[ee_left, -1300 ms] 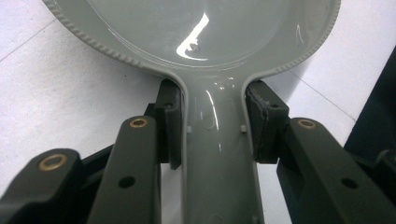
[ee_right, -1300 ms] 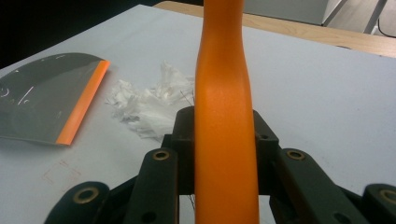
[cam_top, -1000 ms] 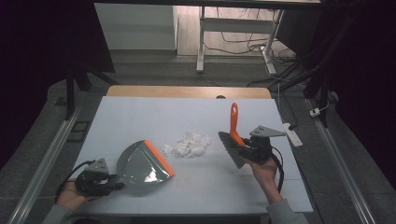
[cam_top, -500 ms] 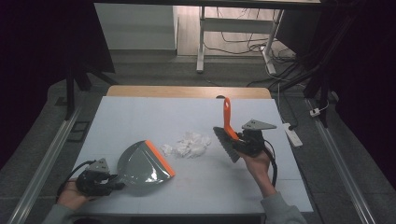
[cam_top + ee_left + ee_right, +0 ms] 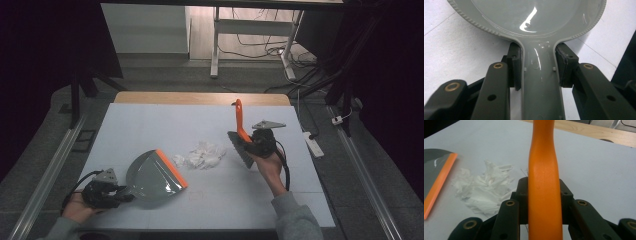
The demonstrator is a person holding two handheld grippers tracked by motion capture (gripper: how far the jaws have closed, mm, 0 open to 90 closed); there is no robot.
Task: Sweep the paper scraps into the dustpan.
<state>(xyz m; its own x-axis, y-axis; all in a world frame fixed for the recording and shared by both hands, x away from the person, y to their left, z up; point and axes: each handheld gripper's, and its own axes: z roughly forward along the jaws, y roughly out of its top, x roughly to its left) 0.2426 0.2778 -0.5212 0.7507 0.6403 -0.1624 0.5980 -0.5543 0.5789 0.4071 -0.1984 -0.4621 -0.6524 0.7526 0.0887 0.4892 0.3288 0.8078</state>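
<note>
Sweeping is being set up: brush (image 5: 241, 135) is being gripped by its orange handle in right gripper (image 5: 261, 140) jaws, dustpan (image 5: 154, 175) by its grey handle in left gripper (image 5: 107, 192) jaws. Crumpled white paper scraps (image 5: 204, 154) are lying mid-counter (image 5: 150, 125), between them; bristles should be dragged low toward the pan's orange lip, pan being kept flat.

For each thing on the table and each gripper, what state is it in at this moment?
Dustpan: lying flat on the table, handle clamped.
Brush: held, orange handle pointing away from the person, bristles near the table.
Paper scraps: loose pile between dustpan and brush, not yet swept.
Left gripper: shut on the dustpan handle.
Right gripper: shut on the brush handle.
</note>
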